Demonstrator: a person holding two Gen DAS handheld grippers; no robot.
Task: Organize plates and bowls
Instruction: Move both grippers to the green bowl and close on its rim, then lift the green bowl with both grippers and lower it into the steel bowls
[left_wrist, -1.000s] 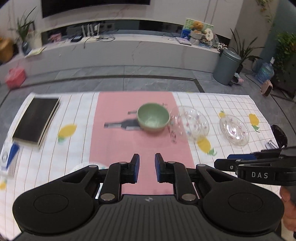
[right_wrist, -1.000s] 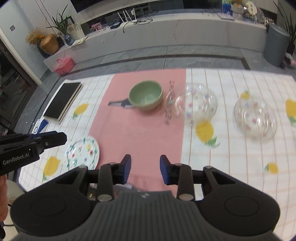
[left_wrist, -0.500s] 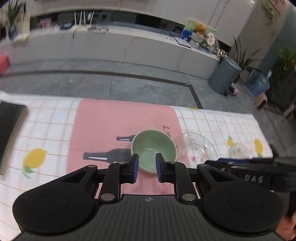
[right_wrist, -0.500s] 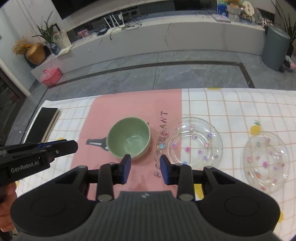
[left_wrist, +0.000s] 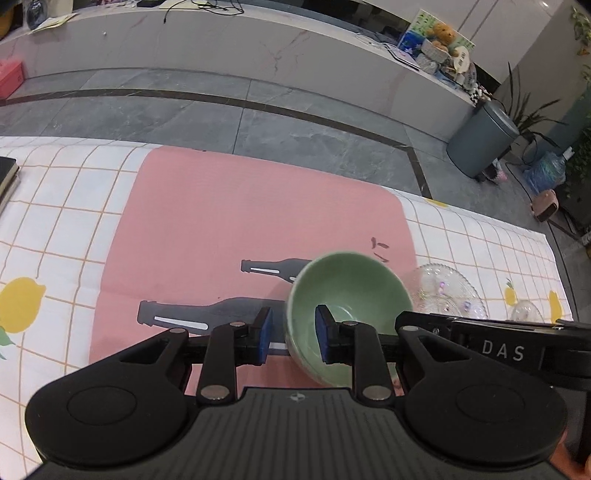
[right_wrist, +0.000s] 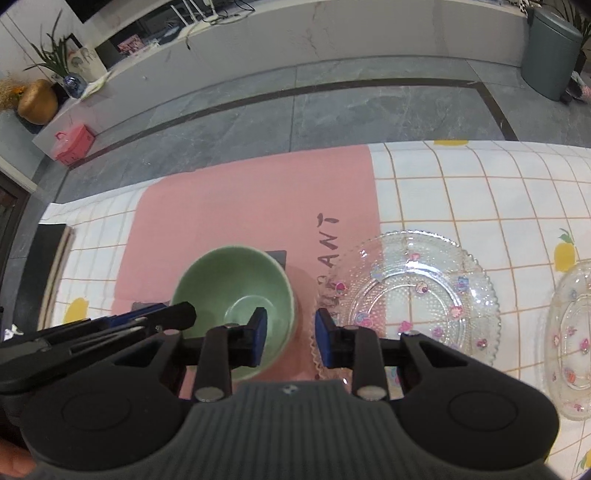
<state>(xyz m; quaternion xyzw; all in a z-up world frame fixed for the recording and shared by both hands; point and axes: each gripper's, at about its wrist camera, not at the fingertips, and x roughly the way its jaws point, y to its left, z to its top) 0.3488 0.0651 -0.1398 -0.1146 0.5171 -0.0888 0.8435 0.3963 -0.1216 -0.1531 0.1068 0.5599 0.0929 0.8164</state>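
Change: a second ago both grippers hung back over the near table edge with the bowl (left_wrist: 347, 295) well ahead; now both have closed in and straddle its rim from opposite sides.
Left gripper (left_wrist: 291, 338): jaws narrow but parted, one finger outside the bowl's wall at 9 o'clock, the other inside; whether the pads press the wall I cannot tell.
Right gripper (right_wrist: 288, 338): same gap, one finger inside the bowl at its 3 o'clock side, the other outside over the pink mat (right_wrist: 258, 206).
Bowl: green, upright, on the mat, just beside the glass plate (right_wrist: 417, 291) at its 3 o'clock.
Second glass dish (right_wrist: 572, 332): farther toward 3 o'clock, apart from the plate.
Meaning: the approach looks done; closing on the rim and lifting seems the next step, probably to stack or regroup the bowl with the glassware.
Hidden: the bowl's near wall and foot sit behind the gripper bodies; the dish is cut by the frame edge.
Unclear: a wavy glass edge under the right gripper, too covered to name.
Book (right_wrist: 51, 258): dark, at 9 o'clock, partly out of frame.
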